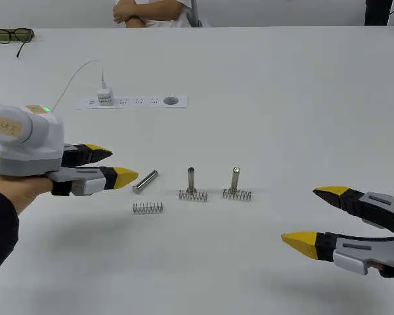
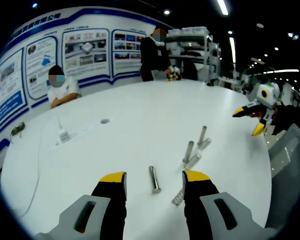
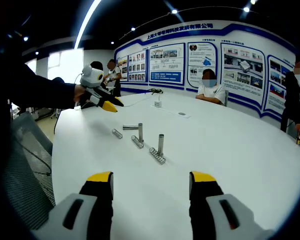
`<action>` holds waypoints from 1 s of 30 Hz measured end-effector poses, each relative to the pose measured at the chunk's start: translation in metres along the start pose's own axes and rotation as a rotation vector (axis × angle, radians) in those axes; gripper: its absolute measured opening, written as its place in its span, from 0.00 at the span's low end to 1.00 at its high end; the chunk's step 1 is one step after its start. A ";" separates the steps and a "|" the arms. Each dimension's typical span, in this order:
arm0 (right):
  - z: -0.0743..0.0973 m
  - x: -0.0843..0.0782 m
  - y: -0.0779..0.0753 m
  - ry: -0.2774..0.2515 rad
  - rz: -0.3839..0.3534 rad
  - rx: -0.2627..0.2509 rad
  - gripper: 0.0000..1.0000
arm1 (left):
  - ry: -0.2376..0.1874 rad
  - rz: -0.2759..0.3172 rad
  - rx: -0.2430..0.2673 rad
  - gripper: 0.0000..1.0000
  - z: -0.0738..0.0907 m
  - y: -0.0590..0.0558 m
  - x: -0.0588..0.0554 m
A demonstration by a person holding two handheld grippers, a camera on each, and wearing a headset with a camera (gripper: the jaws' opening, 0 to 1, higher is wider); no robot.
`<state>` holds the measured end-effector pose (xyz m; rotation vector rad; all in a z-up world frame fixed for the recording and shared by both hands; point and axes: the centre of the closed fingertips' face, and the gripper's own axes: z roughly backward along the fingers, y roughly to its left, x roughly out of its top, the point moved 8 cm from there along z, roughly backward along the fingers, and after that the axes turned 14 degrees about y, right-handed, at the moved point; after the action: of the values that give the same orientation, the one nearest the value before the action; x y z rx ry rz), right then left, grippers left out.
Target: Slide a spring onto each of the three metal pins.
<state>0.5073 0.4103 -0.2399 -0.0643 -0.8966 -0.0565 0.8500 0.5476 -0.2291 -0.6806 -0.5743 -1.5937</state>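
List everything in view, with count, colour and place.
table: one, white, under everything
upright pins: two, silver, mid-table, side by side
lying pin: one, silver, left of them
springs: three, silver, lying flat, one near each pin
power strip: one, white, beyond the pins, with a charger plugged in
glasses: one pair, dark, far left edge
seated person: one, far side
left claw: black, yellow tips, open, by the lying pin
right claw: same colours, open, right of the pins

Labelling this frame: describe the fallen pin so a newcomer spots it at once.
On the white table, in front of the power strip, three pins form a short row. The fallen pin is leftmost, just off the left gripper. It alone lies on its side; the middle pin and right pin stand upright.
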 end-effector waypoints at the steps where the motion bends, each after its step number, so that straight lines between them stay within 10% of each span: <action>1: 0.000 0.000 0.000 0.000 0.000 0.000 0.63 | 0.005 -0.002 0.000 0.44 -0.001 0.001 0.001; 30: -0.003 -0.007 -0.002 0.031 -0.001 0.004 0.63 | 0.220 -0.061 0.019 0.26 -0.058 0.000 0.018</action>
<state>0.5047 0.4085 -0.2471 -0.0590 -0.8662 -0.0561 0.8431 0.4945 -0.2567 -0.4695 -0.4508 -1.6917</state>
